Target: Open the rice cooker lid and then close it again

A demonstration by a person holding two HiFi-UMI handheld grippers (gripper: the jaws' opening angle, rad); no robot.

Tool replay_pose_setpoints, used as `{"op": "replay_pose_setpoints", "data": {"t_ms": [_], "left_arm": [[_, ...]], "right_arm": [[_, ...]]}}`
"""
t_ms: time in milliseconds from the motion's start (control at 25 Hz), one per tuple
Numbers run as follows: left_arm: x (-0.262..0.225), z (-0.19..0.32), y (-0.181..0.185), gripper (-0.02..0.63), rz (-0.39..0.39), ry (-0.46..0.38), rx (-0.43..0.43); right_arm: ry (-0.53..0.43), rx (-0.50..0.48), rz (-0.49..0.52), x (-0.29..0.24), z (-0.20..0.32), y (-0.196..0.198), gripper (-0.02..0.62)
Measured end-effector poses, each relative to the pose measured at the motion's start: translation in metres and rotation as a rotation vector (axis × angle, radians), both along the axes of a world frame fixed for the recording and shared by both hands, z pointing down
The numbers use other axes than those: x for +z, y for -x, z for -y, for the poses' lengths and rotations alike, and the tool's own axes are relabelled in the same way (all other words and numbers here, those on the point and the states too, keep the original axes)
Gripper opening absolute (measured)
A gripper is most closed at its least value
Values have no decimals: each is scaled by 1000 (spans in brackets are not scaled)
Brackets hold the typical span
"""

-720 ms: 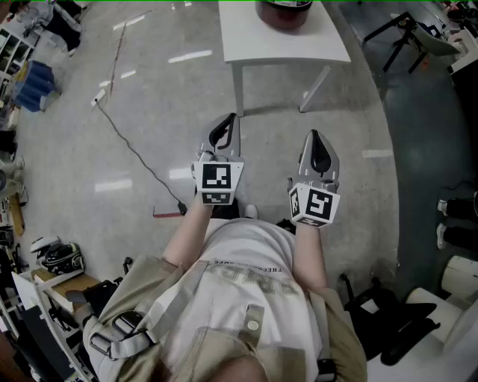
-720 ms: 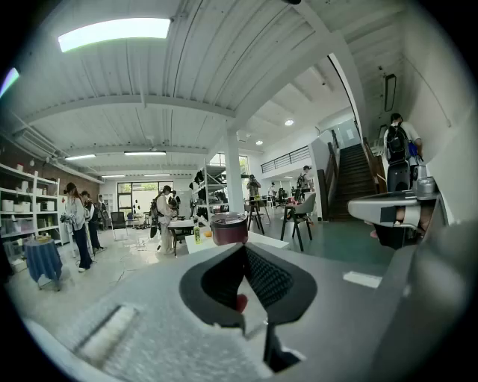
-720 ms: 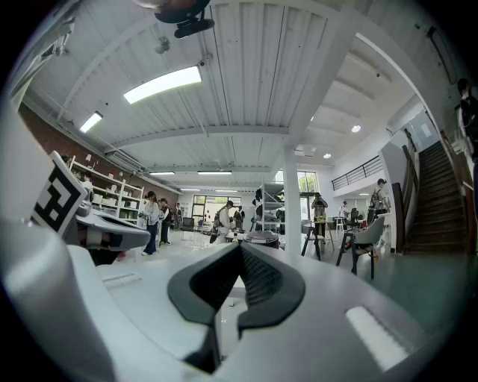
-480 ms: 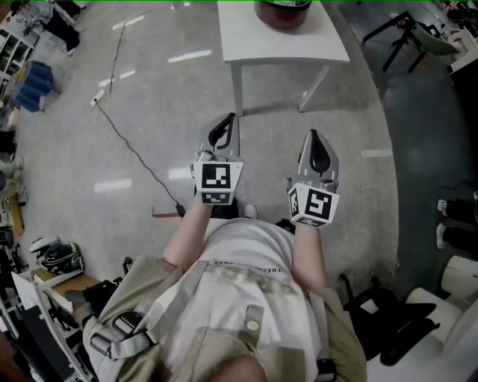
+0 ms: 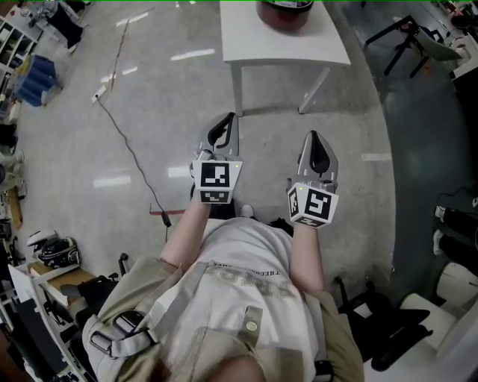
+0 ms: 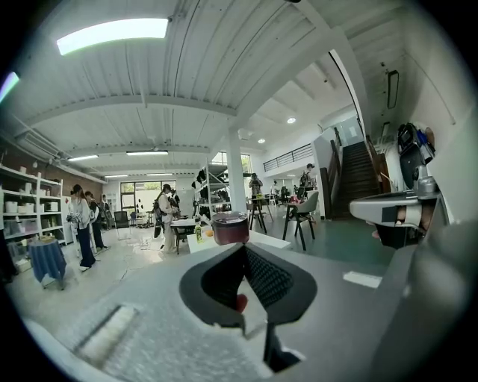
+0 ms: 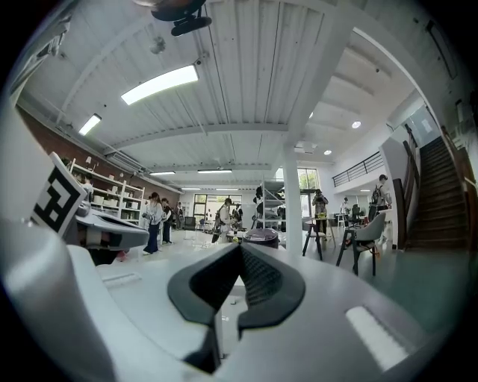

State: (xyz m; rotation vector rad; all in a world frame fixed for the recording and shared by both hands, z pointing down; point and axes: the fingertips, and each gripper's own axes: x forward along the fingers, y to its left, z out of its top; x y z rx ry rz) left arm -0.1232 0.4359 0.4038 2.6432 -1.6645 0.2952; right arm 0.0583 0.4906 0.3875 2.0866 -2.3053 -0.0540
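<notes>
Both closed, empty: left gripper (image 5: pixel 231 119), right gripper (image 5: pixel 314 136), toward upright rice cooker (image 5: pixel 284 13)

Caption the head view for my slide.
Shut and empty, the left gripper and right gripper hover short of the white table carrying the round dark red rice cooker.

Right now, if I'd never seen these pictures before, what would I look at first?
Probably the two grippers with black-and-white marker cubes, held side by side in front of the person, in the middle of the head view: the left gripper and the right gripper, both shut and empty. Next comes the dark red rice cooker on the white table at the top edge, ahead of the grippers and not touched by them.
</notes>
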Motion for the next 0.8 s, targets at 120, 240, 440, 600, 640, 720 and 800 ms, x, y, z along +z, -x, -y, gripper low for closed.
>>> {"op": "replay_pose_setpoints", "data": {"t_ms": [120,240,440,600,640,720,800], "left_arm": [[-7,4,0,11,-1,-13,-16],[-15,9,2,11,-8,-28,-38],[-17,17,3,135,-23,-5,-33],[-12,24,2,168,-12,21,-17],[-11,26,1,173,-8,26,-10],[-10,30,-1,182,-2,32,6],[-8,38,-2,187,3,39,21]], "right_arm": [[-5,-7,20,-4,5,-5,0],[-27,-24,82,-10,10,-11,0],[-42,-67,157,-16,19,-14,128],[-29,-78,161,-13,25,-12,162],[-24,-81,161,-12,27,-12,167],[-15,-86,158,-11,33,-11,167],[-7,-87,157,-8,41,-9,172]]}}
